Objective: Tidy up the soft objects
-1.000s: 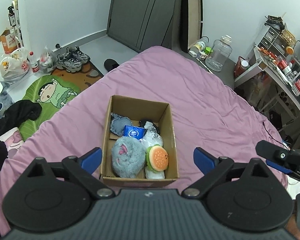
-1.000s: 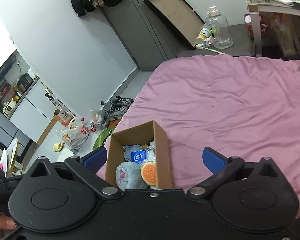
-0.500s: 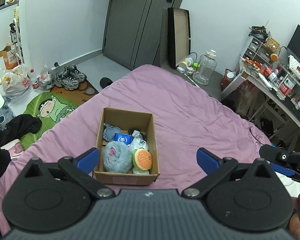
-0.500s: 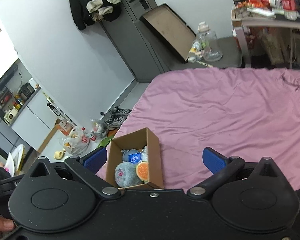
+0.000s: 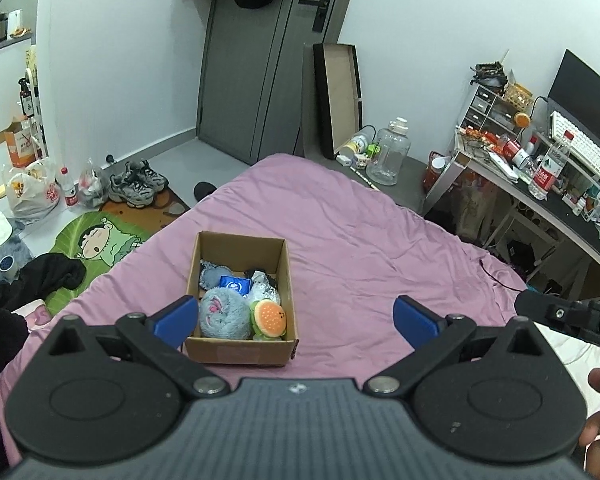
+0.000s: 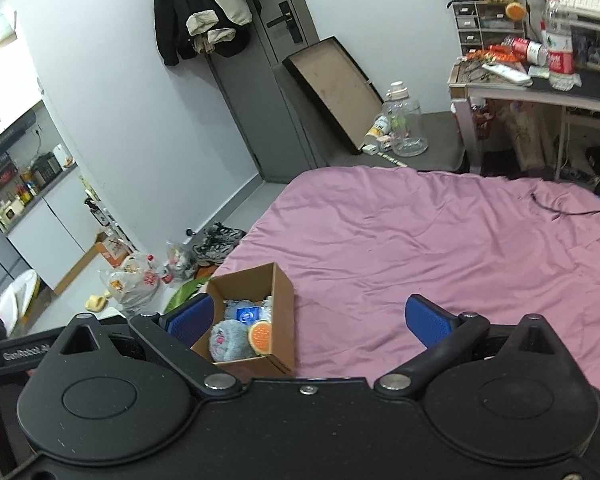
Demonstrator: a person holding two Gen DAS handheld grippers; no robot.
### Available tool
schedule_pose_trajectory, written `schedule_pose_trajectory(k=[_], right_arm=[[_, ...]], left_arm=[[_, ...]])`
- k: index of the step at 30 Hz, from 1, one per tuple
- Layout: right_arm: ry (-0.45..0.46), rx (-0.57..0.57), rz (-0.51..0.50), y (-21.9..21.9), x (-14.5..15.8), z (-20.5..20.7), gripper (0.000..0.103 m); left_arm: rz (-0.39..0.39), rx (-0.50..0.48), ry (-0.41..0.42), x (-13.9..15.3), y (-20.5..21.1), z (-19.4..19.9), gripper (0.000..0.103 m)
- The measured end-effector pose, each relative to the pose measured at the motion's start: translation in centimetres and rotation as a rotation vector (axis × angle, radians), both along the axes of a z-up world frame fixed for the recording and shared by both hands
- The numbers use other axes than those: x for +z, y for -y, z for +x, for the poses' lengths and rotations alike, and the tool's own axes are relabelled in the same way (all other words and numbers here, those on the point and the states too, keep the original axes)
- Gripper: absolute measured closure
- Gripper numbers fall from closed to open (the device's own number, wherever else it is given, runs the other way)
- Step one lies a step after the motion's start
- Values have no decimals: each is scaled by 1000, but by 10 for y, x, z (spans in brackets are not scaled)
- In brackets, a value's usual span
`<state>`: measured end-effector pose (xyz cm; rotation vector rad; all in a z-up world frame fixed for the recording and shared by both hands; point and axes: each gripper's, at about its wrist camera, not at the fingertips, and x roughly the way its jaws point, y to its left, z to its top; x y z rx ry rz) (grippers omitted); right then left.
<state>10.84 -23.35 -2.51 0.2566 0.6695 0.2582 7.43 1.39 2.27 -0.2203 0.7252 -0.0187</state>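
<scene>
From the left wrist view, the left gripper [image 5: 296,318] stands with its jaws wide apart and nothing between them, hanging above the near end of a cardboard box [image 5: 240,350] on the pink bedspread [image 5: 360,240]. The soft things lie inside the box: a grey plush toy [image 5: 224,318] at the near end, a burger plush [image 5: 269,316] touching it on the right, a blue packet [image 5: 234,284] and dark bits of cloth behind. No soft object shows loose on the bed, so the sorting looks nearly or wholly done. The risk I see is a gripper catching the box rim and tipping the light box — the soft bedding gives it a poor footing.

The right wrist view shows the right gripper [image 6: 308,318] also spread open and empty, with the same box low and left of it. This view alone shows the far right stretch of the bedspread, bare but for a thin dark cable [image 6: 560,210]. The left view alone looks straight down into the box; here its right wall hides part of the contents.
</scene>
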Motion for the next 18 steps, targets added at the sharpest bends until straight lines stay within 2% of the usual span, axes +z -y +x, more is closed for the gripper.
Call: schedule_pose_trajectory(k=[18], right_arm=[[51,28,-51,3,14,-31,0]], left_arm=[[21,-2,21,7,4,-35,0]])
